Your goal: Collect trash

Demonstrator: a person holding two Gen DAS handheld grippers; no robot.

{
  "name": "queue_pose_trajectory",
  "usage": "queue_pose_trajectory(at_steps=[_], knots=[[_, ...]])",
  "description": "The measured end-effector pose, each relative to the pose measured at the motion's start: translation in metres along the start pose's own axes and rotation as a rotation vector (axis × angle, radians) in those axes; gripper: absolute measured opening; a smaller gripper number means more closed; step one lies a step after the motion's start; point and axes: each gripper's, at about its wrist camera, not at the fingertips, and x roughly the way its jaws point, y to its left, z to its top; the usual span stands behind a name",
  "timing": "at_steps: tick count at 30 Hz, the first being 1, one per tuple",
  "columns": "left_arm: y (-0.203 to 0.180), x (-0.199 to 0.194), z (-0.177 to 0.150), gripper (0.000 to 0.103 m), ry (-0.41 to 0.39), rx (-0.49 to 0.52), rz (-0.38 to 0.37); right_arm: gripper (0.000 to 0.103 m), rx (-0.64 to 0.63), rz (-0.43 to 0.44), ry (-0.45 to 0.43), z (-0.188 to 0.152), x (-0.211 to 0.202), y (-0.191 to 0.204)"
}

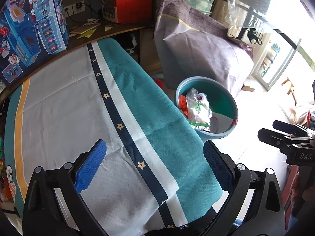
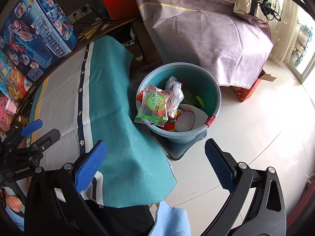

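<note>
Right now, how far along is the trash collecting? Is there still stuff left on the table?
It looks nearly finished. Done: the bucket on the floor already holds wrappers, including a clear packet with a green label leaning on its rim. In hand: nothing; the left gripper and right gripper both have their jaws wide apart and empty. Left: no loose trash shows on the tablecloth, though parts of the table are out of view.

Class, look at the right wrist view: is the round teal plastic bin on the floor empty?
No: the round teal plastic bin holds a clear green-labelled snack wrapper, crumpled clear plastic and other wrappers.
</note>
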Motion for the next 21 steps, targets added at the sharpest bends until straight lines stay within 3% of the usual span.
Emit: queue_pose_trajectory(at_steps=[21], knots=[[0.008,0.006,-0.009,0.099,0.035,-0.02,-0.007,0.096,-0.014,-0.018,0.036,-0.012,0.014,0.006]])
